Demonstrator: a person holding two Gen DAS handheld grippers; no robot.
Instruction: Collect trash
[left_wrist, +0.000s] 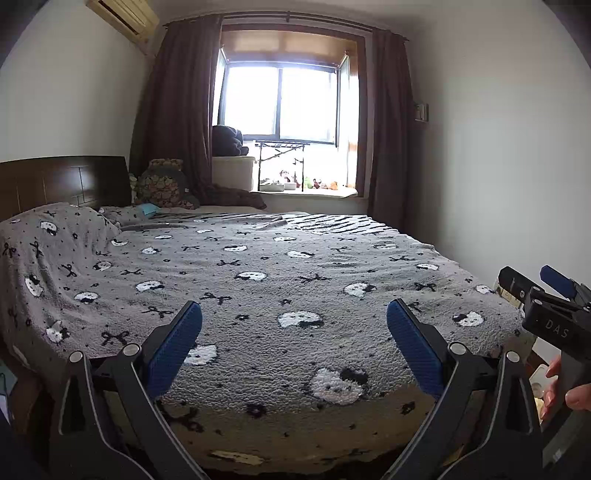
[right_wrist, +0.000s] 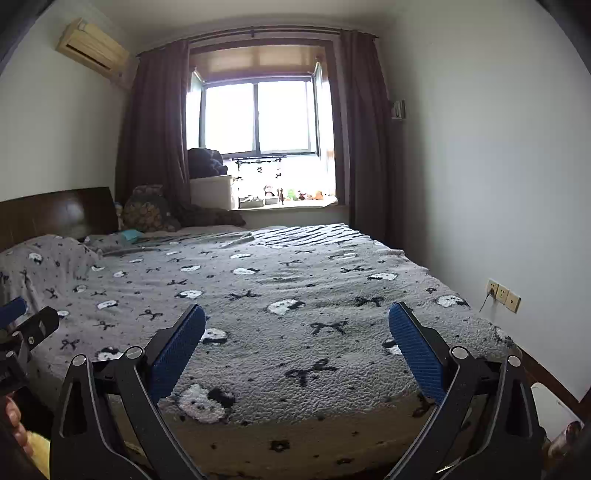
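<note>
Both tongs are held above the near edge of the bed, side by side. The left tongs are wide apart with nothing between the blue pads — the right tongs are the same. The grey blanket with cat faces covers the bed. No trash can be told apart; a small teal thing lies near the headboard.
</note>
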